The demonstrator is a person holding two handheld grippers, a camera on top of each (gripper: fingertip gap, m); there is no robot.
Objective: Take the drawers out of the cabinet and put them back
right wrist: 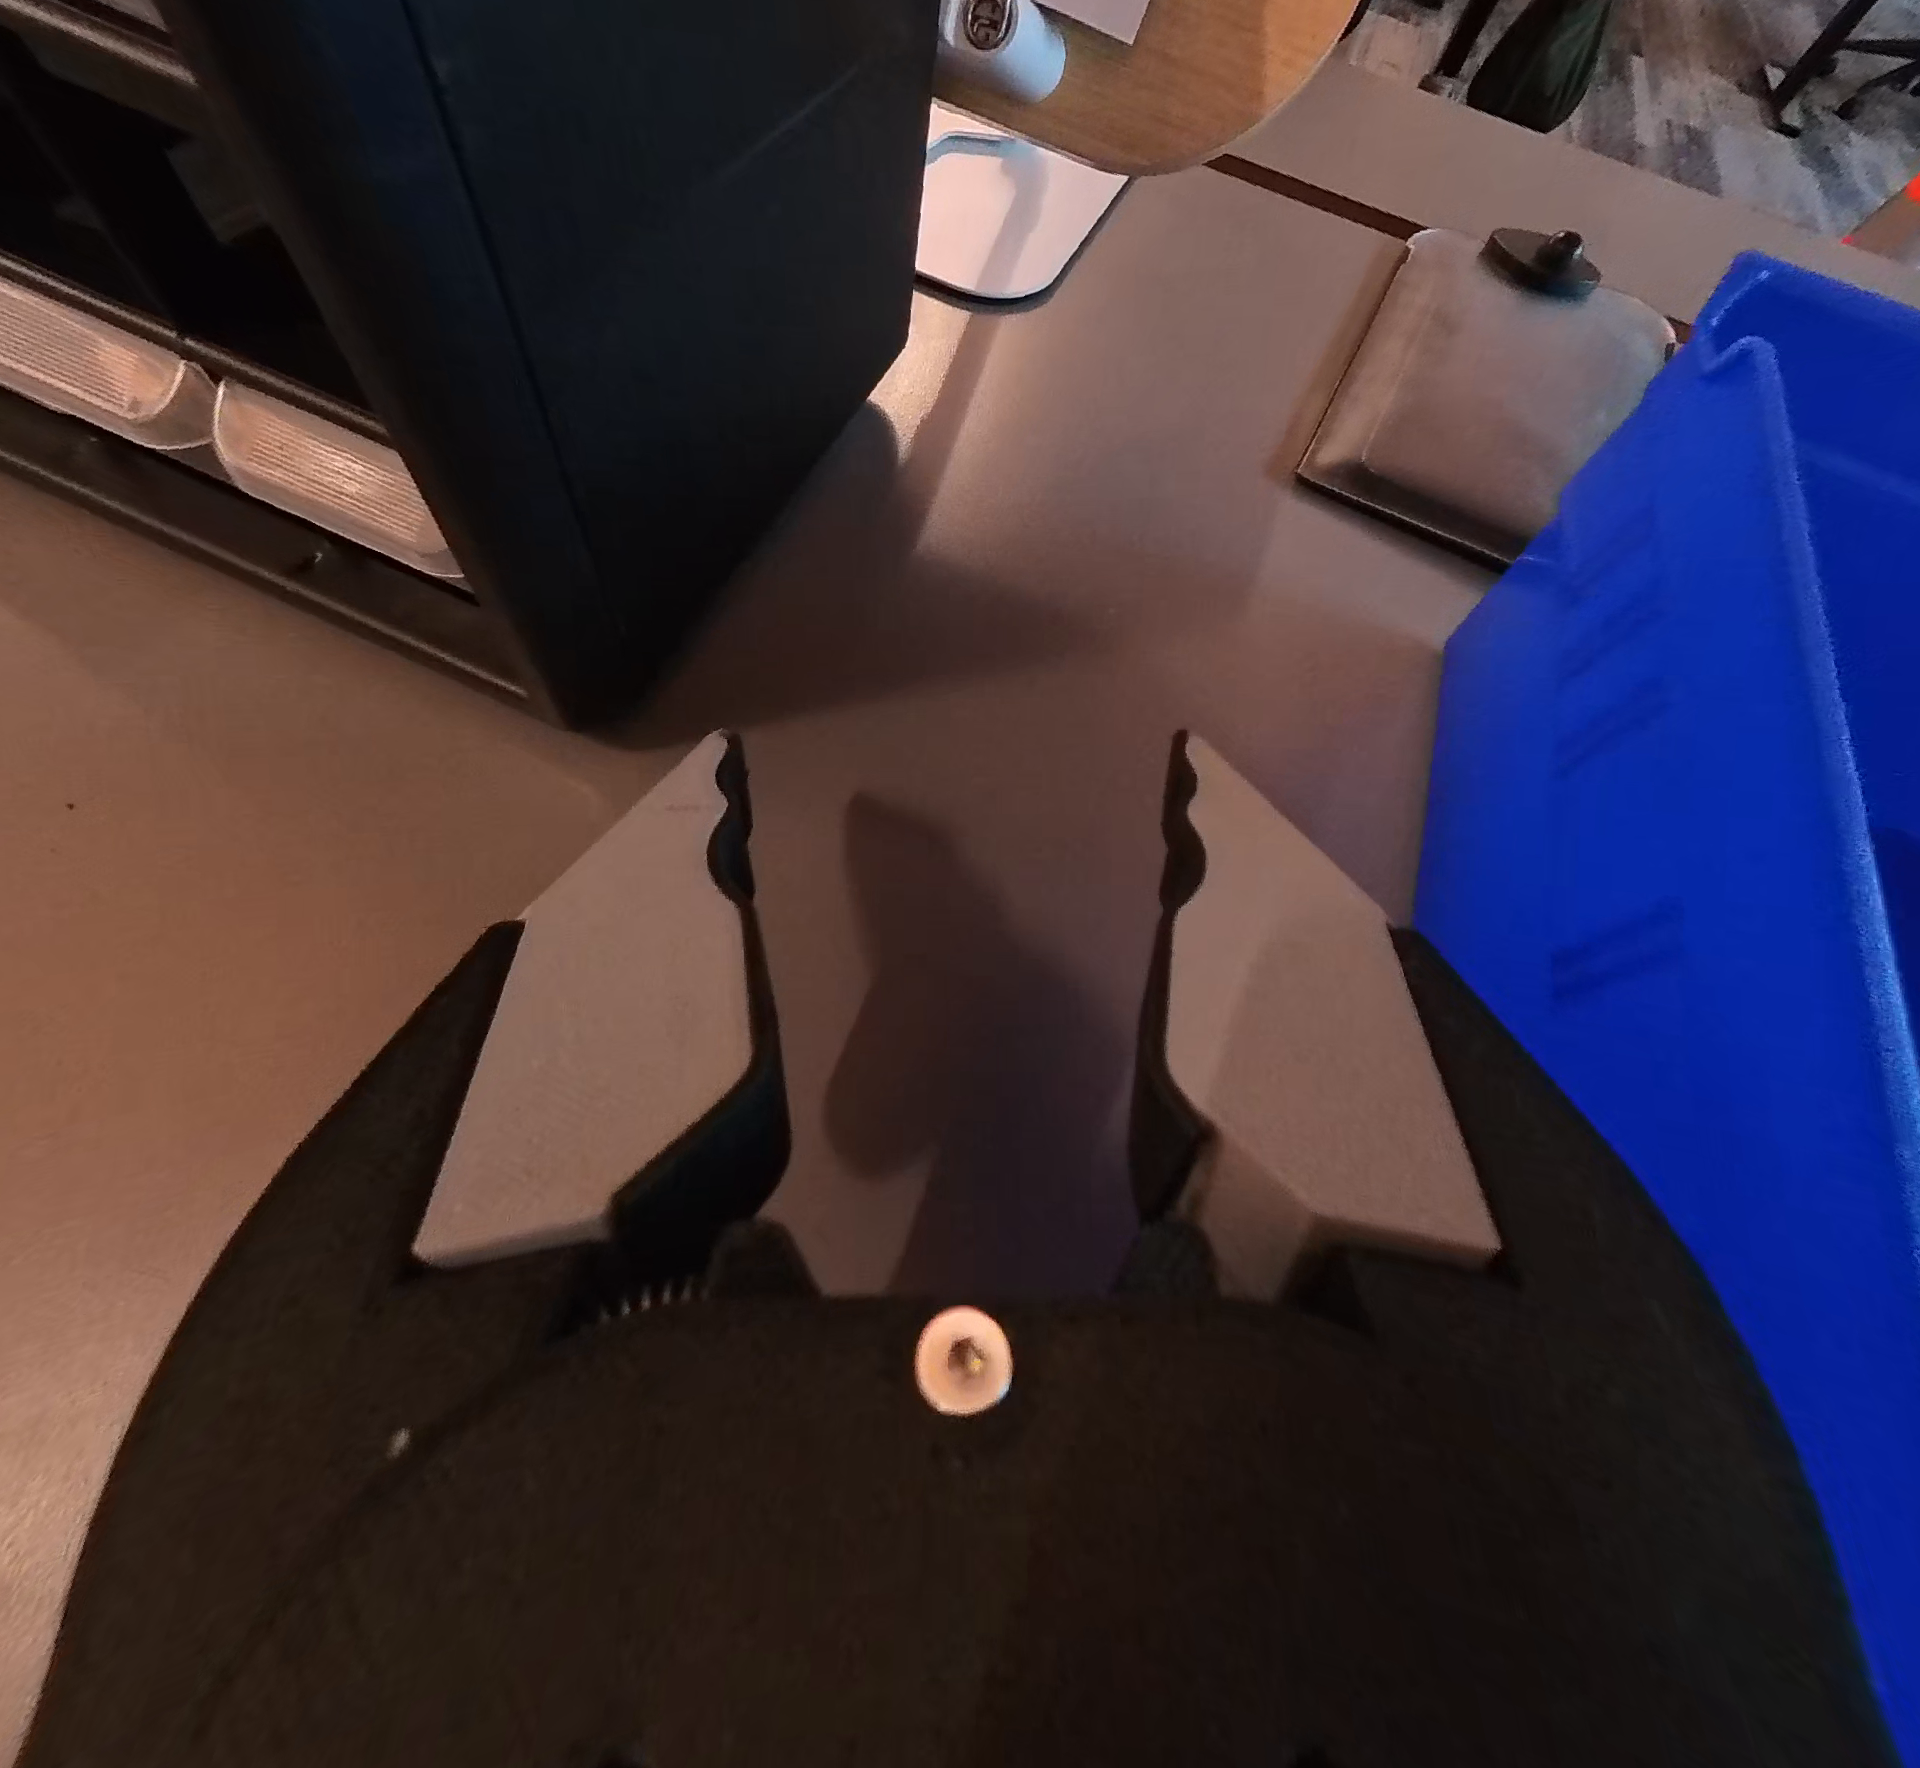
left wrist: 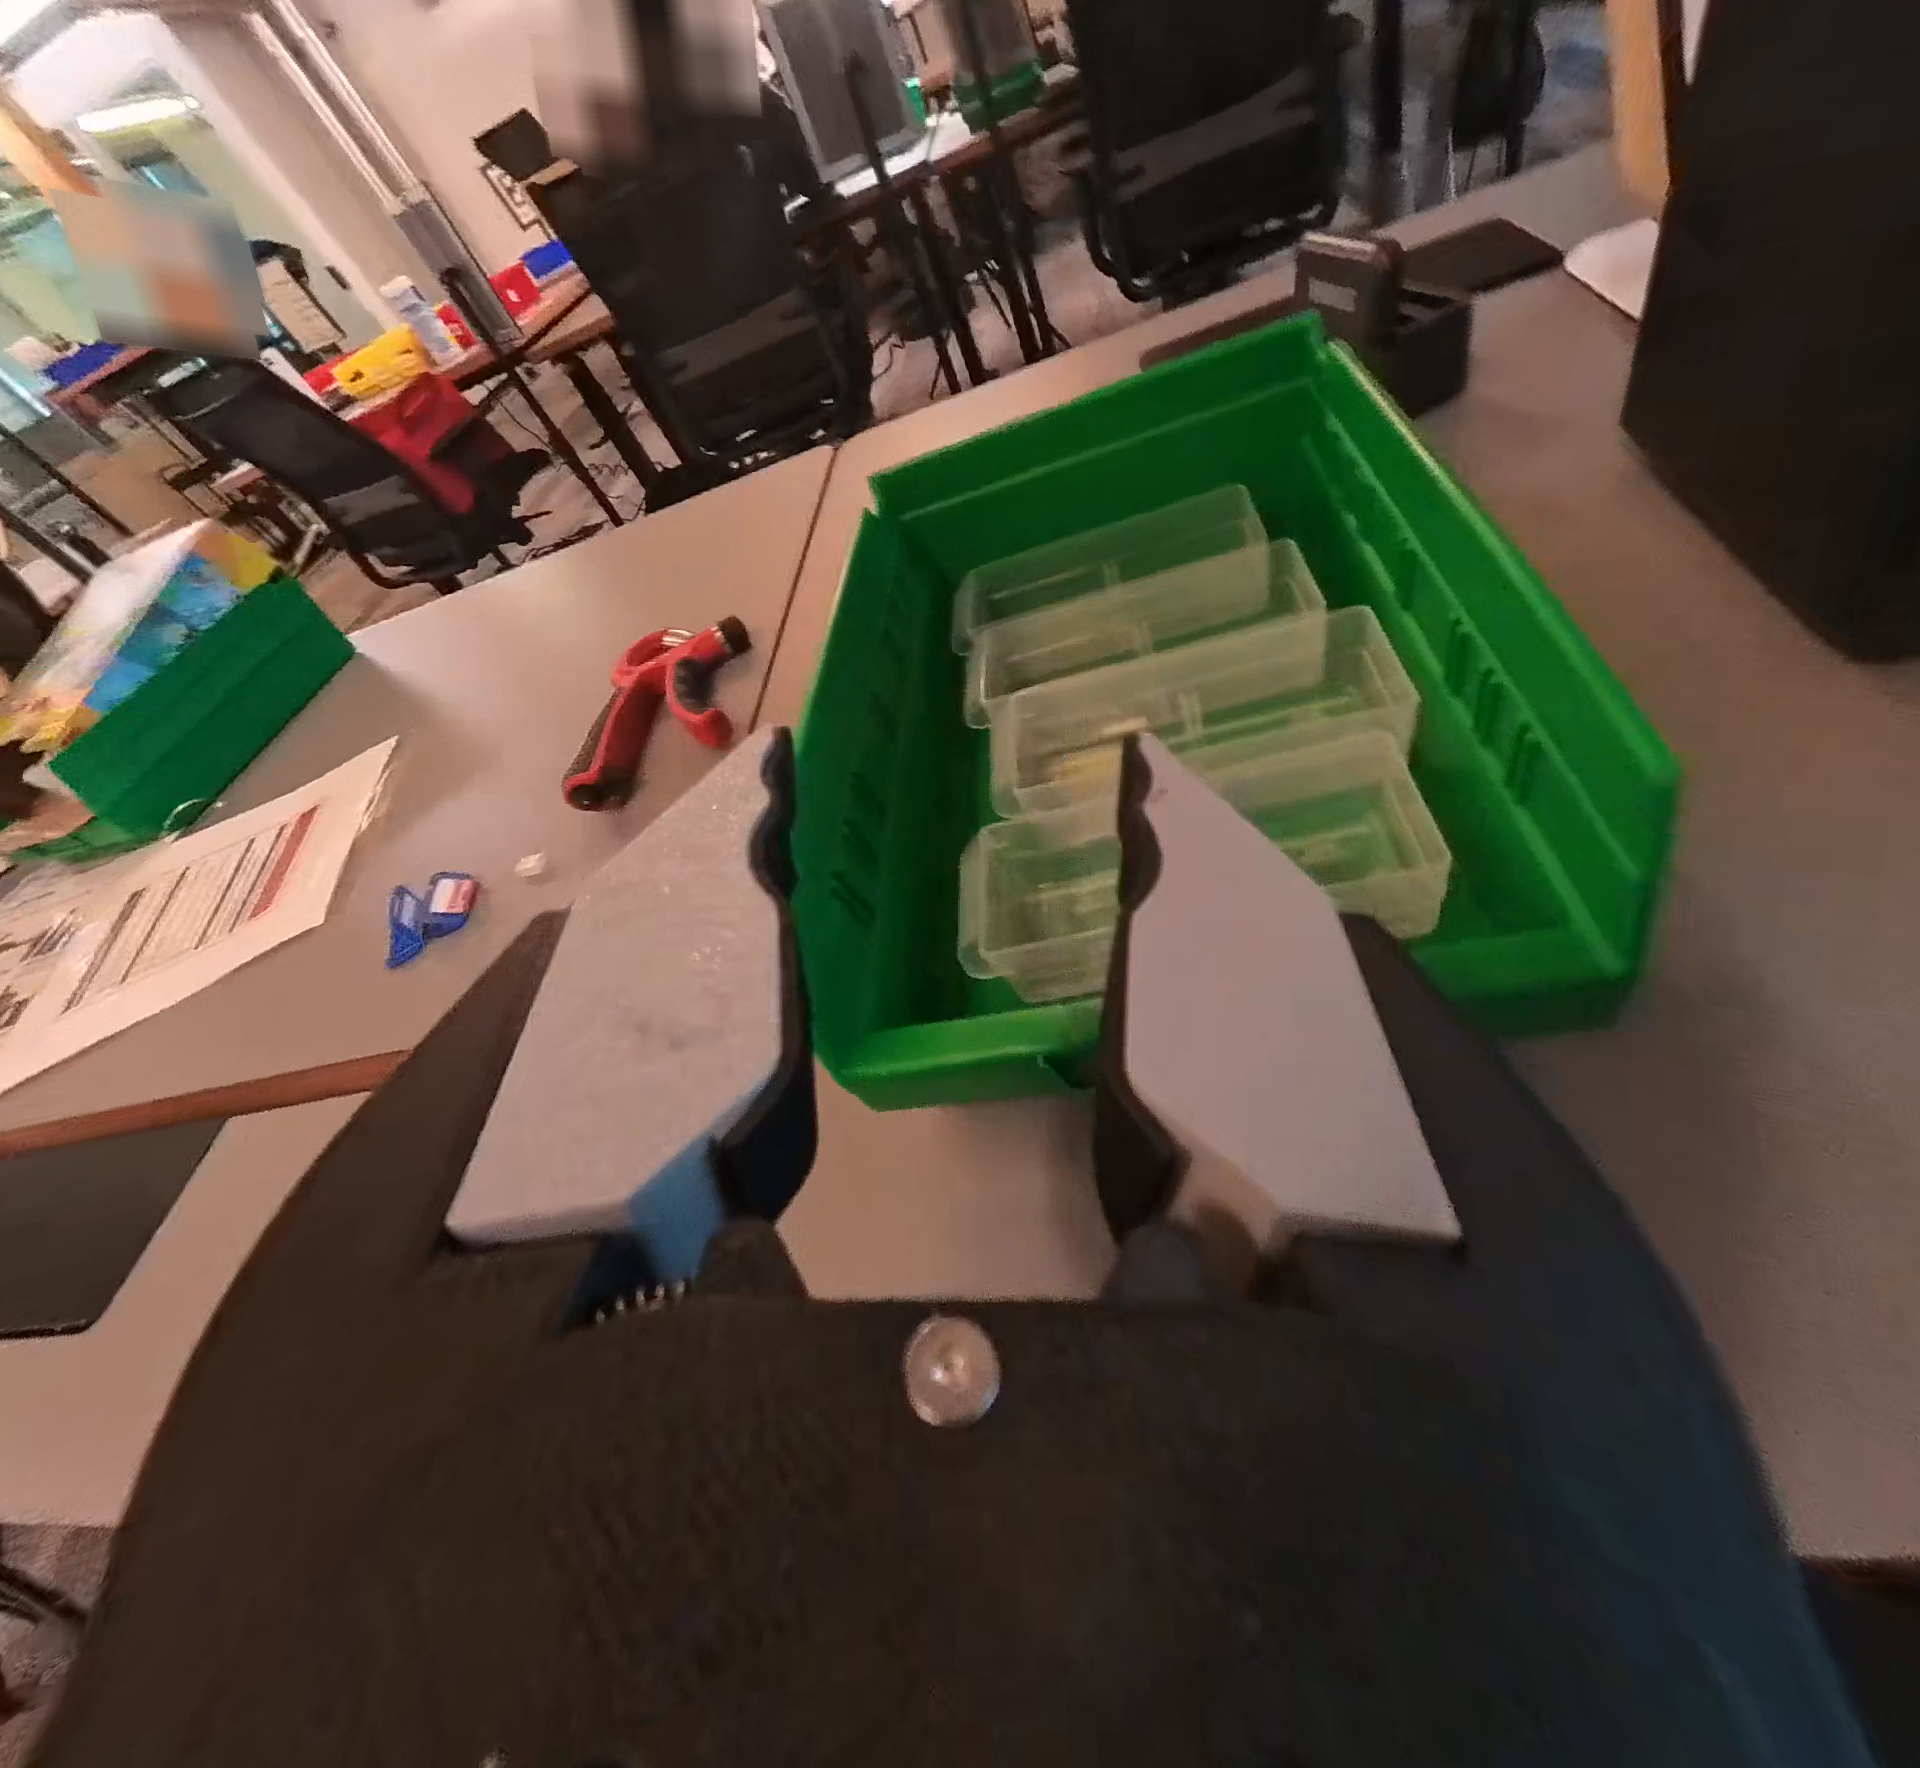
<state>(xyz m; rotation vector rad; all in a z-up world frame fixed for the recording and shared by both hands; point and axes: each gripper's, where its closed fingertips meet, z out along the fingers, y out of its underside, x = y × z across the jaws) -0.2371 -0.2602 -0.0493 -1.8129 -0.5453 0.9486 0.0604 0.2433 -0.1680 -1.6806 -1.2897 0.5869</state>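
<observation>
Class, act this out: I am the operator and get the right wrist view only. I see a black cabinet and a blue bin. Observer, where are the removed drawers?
Observer: Five clear drawers lie in a green bin, seen only in the left wrist view.
Operator: Is the left gripper holding one?
Observer: No. The left gripper is open and empty, above the bin's near end.
Operator: Anything else beside that bin?
Observer: A red-handled tool lies on the table to its left.

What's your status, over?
Left gripper open, empty, over green bin holding clear drawers. Right gripper open, empty, beside black cabinet. Blue bin close on right.
</observation>
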